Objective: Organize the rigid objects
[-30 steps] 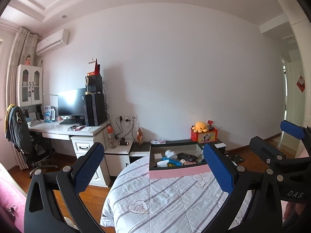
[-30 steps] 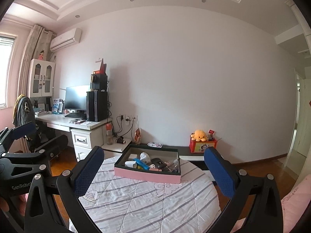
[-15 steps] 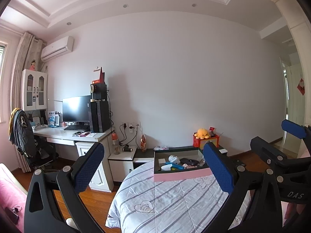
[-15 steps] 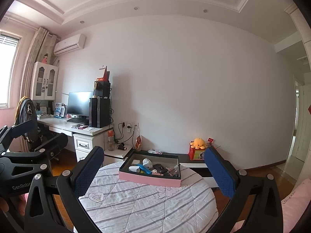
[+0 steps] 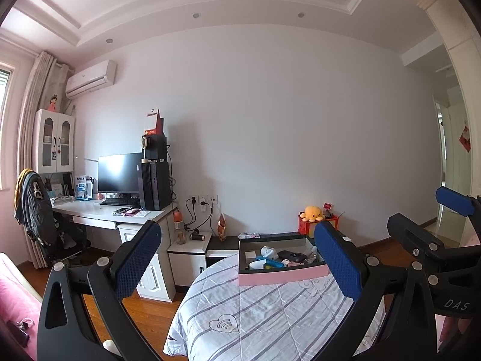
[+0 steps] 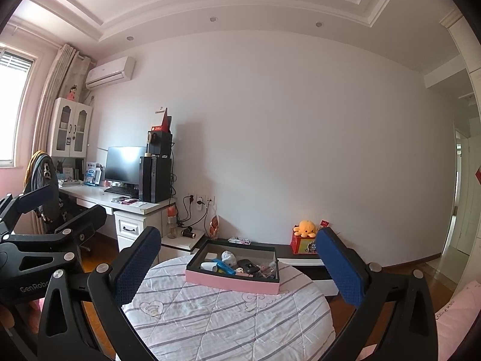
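Note:
A pink-sided box [image 5: 281,276] with a dark inside sits at the far edge of a round table under a striped white quilt [image 5: 270,316]. It holds several small items, among them a white figure, a blue object and a black device. The box also shows in the right wrist view [image 6: 231,281]. My left gripper [image 5: 237,258] is open and empty, held above the near side of the table. My right gripper [image 6: 237,258] is open and empty too, level with the left one. Each gripper shows at the edge of the other's view.
A white desk [image 6: 120,203] with a monitor and a black computer tower stands at the left, with a jacket-draped chair [image 5: 33,210] beside it. A low dark shelf along the wall carries a red box with an orange plush octopus [image 6: 305,228]. Wooden floor surrounds the table.
Both cameras have tilted upward: the table and box sit lower in both views and more ceiling shows. Both grippers stay open and empty.

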Motion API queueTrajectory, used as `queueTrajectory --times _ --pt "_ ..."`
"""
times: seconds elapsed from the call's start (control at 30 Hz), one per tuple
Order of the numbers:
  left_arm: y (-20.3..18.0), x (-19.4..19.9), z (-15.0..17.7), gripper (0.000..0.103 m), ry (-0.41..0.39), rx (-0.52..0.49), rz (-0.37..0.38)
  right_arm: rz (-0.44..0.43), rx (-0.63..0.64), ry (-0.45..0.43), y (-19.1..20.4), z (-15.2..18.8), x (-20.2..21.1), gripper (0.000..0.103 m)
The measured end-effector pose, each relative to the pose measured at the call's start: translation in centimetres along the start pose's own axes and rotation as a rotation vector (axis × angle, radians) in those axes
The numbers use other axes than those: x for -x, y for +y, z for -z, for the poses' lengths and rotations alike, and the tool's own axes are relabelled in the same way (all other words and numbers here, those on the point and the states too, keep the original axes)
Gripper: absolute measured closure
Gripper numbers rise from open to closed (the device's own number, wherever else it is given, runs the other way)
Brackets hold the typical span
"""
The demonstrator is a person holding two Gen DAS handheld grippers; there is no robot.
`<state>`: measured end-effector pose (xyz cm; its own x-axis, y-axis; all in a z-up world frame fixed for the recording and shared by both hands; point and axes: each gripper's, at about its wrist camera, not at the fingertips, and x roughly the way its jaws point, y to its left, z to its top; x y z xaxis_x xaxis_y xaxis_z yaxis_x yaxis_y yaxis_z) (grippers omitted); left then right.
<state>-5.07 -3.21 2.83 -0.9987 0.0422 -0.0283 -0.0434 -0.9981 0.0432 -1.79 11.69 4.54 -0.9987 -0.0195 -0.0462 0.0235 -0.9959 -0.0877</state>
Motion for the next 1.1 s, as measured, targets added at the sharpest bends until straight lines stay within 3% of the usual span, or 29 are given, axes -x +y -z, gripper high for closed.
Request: queueTrajectory --times 1.1 --pt "-0.17 0.21 -0.27 0.0 -0.005 -0.004 0.0 0.002 0.002 -0.003 -0.12 -0.21 0.3 0.0"
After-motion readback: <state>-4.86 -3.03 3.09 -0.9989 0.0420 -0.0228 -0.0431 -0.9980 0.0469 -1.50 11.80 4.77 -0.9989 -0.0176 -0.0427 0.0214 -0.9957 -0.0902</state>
